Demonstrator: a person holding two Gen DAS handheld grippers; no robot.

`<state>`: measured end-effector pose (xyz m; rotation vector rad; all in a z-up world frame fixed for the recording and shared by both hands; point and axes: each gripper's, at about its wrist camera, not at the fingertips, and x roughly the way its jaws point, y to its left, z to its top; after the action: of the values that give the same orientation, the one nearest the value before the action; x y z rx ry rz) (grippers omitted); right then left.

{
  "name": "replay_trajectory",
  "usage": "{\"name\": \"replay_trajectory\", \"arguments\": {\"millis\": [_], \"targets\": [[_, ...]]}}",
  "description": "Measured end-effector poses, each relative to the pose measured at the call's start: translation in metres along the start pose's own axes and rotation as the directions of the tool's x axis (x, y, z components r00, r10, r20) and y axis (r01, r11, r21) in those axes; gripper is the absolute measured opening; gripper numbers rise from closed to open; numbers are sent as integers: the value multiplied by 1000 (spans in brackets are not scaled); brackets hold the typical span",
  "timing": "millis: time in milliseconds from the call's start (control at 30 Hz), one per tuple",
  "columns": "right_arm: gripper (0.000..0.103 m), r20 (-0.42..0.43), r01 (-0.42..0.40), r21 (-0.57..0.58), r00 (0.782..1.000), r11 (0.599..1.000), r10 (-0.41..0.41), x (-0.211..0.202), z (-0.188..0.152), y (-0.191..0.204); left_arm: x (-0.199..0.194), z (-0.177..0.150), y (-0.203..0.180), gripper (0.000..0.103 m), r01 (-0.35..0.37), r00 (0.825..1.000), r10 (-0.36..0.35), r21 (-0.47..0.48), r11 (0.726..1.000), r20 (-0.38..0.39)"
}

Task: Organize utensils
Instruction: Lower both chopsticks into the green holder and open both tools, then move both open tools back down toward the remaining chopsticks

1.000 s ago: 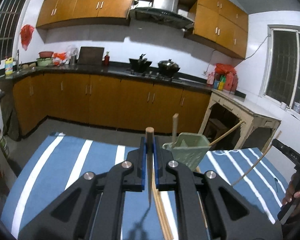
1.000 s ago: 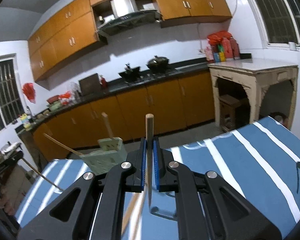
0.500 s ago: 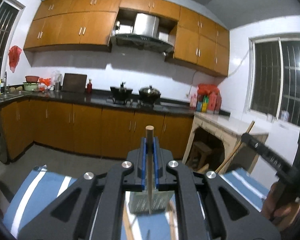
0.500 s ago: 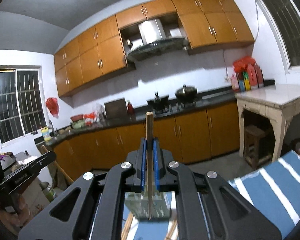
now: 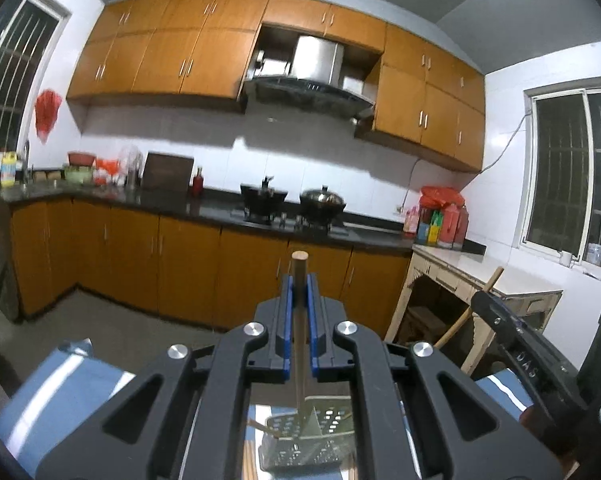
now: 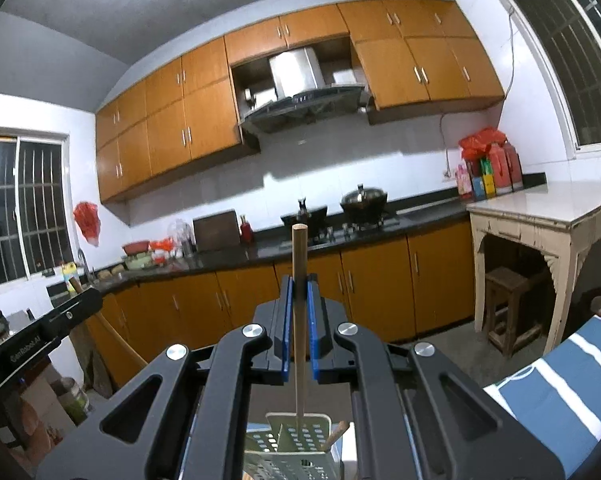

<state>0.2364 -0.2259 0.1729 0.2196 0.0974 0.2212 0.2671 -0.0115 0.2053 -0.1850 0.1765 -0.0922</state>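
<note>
Cabinets (image 5: 188, 276) fill the far wall behind a green perforated utensil holder (image 5: 304, 440). Above that holder, the left gripper (image 5: 299, 292) clamps one upright chopstick (image 5: 299, 320); the right gripper (image 6: 299, 292) clamps another chopstick (image 6: 299, 300).

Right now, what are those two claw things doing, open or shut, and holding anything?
Left gripper: shut on a wooden chopstick, above the green holder.
Right gripper: shut on another wooden chopstick.

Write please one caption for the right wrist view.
Right gripper holds a chopstick upright above the green utensil holder.
</note>
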Motion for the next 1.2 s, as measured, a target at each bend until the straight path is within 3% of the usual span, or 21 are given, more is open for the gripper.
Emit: {"name": "replay_trajectory", "arguments": {"millis": [467, 533, 567, 600, 633, 967, 1200], "targets": [[10, -146, 5, 39, 989, 999, 1, 22, -21, -5, 21, -34, 25, 8, -14, 995, 11, -29, 999, -98], [20, -145, 11, 35, 989, 999, -5, 20, -20, -5, 21, -35, 27, 10, -17, 994, 14, -33, 999, -108], [33, -138, 17, 33, 990, 999, -12, 16, -19, -6, 20, -35, 27, 12, -20, 994, 17, -32, 999, -109], [40, -130, 21, 32, 991, 999, -17, 13, -18, -7, 19, -34, 28, 15, -24, 994, 20, -32, 999, -109], [40, -124, 23, 31, 992, 999, -19, 11, -17, -7, 17, -34, 28, 16, -26, 994, 23, -31, 999, -107], [43, -121, 58, 11, 991, 998, -56, -25, -11, -18, -25, -29, 34, 27, -50, 995, 47, -26, 998, -89], [43, -221, 123, 1, 968, 992, -120, -53, -48, -44, -70, -60, 56, 31, -90, 987, 88, -9, 996, -133]]}}
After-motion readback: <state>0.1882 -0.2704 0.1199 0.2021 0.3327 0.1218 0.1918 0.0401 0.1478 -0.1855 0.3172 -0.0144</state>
